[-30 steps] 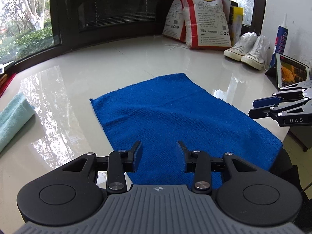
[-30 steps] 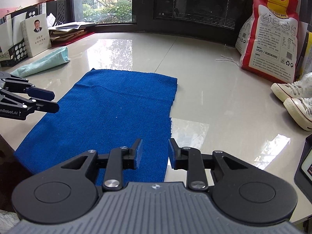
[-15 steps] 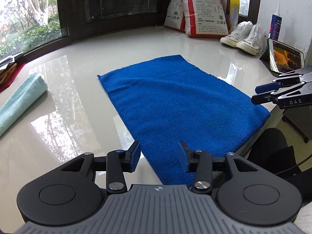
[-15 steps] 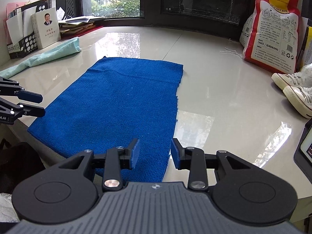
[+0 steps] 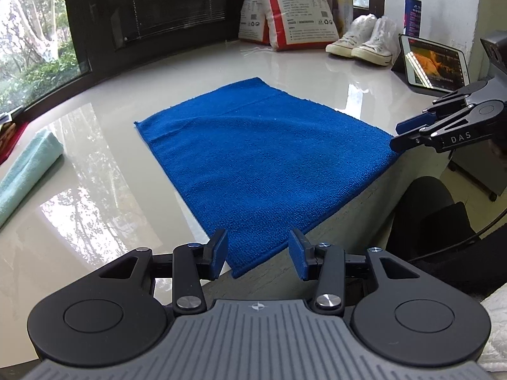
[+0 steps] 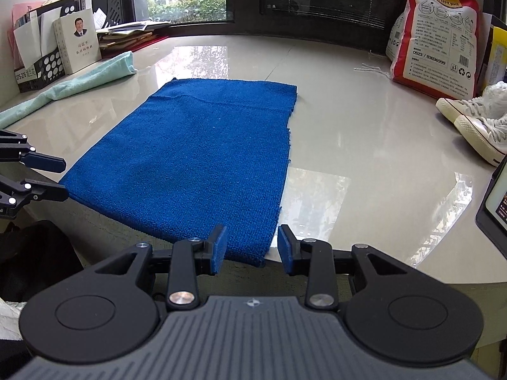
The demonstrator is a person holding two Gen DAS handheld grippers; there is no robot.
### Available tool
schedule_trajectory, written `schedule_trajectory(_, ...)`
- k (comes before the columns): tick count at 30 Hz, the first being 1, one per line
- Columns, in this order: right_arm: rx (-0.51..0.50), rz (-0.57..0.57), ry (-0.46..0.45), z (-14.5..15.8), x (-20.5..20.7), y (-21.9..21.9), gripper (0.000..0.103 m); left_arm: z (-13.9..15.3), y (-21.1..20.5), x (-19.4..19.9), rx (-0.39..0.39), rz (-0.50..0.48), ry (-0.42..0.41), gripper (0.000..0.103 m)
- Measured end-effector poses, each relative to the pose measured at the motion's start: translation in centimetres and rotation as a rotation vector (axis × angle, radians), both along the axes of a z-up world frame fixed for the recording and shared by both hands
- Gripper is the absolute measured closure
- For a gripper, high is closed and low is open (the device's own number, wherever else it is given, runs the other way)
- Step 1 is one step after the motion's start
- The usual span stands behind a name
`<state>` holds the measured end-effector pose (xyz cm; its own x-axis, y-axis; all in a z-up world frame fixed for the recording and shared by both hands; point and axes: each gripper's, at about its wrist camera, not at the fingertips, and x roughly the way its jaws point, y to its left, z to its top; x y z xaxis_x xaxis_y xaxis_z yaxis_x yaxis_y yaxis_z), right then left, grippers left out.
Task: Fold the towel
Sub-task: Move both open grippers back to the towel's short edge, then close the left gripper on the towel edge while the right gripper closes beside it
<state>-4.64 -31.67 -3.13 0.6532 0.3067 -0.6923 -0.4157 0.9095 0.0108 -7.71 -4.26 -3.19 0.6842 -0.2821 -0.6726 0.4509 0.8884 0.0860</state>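
Observation:
A blue towel (image 5: 259, 158) lies flat on the glossy white table (image 5: 95, 209), its near edge along the table's front edge; it also shows in the right wrist view (image 6: 196, 158). My left gripper (image 5: 258, 255) is open and empty, just in front of the towel's near left corner. My right gripper (image 6: 250, 245) is open and empty, just in front of the near right corner. Each gripper shows in the other's view: the right gripper (image 5: 408, 133) beside the right corner, the left gripper (image 6: 60, 179) beside the left corner.
A folded light green cloth (image 5: 25, 171) lies at the left of the table. Rice bags (image 6: 434, 31), white sneakers (image 6: 475, 120) and a tablet (image 5: 434, 63) stand at the back right. Books and file holders (image 6: 63, 47) stand at the back left. A dark chair (image 5: 434, 221) is below the front edge.
Both grippers have pulled back from over the towel to the table's front edge, each now in front of a near corner. The jaws have opened wider. The towel has not moved.

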Motion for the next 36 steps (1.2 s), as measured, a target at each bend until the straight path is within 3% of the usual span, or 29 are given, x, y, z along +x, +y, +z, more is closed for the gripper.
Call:
schedule_trajectory(3, -0.001, 0.002, -0.001, -0.2, -0.1, -0.1, 0.064, -0.3, -0.2, -0.2, 0.006, -0.015, -0.005, 0.052)
schedule_trajectory(17, 0.003, 0.029, -0.007, -0.5, -0.5, 0.3, 0.064, -1.4, -0.7, -0.6, 0.035, -0.027, -0.055, 0.053)
schedule_trajectory(19, 0.002, 0.033, -0.009, -0.5, -0.5, 0.4, 0.067, -1.5, -0.8, -0.7, 0.052, -0.024, -0.072, 0.061)
schedule_trajectory(21, 0.003, 0.035, -0.010, -0.5, -0.6, 0.5, 0.077, -1.5, -0.8, -0.7, 0.064, -0.023, -0.084, 0.070)
schedule_trajectory(26, 0.025, 0.034, -0.001, -0.4, -0.6, 0.2, 0.094, -1.0, -0.1, -0.5, 0.019, -0.010, -0.069, 0.091)
schedule_trajectory(36, 0.067, 0.043, 0.006, 0.5, -1.5, -0.5, 0.099, 0.0, 0.8, -1.5, -0.035, -0.034, -0.043, 0.096)
